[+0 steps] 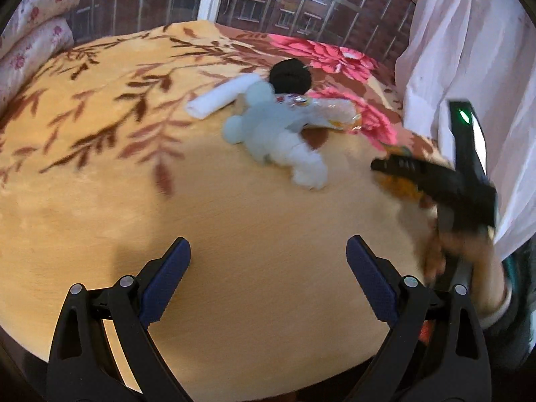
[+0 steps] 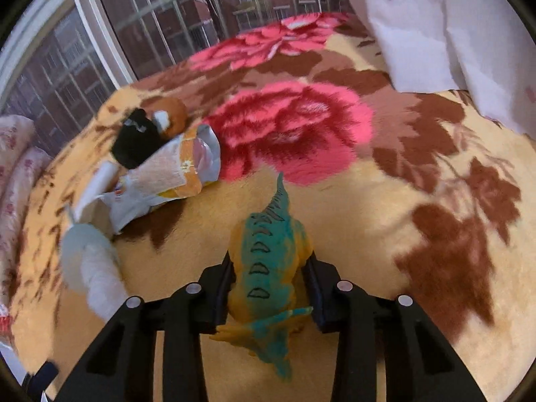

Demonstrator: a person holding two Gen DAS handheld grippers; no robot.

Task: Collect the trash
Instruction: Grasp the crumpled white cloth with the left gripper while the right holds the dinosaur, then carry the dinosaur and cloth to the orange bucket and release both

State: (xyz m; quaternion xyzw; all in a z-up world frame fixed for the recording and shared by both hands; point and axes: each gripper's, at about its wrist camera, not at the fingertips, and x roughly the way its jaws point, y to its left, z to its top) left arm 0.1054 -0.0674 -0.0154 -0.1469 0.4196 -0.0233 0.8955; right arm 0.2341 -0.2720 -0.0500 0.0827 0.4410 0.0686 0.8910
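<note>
The left gripper points steeply down with its blue-padded fingers spread wide and nothing between them. The right gripper also tilts downward, its jaws drawn in so both pads press the flanks of a toy dinosaur. A bare hand grasps its handle.

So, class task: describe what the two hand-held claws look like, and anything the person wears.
The left claw has black plastic arms with silver rivets and dark blue textured pads. The right claw has the same black arms and rivets, with dark pads; in the left wrist view its black body carries a green light. The hand on it shows a dark cuff.
</note>
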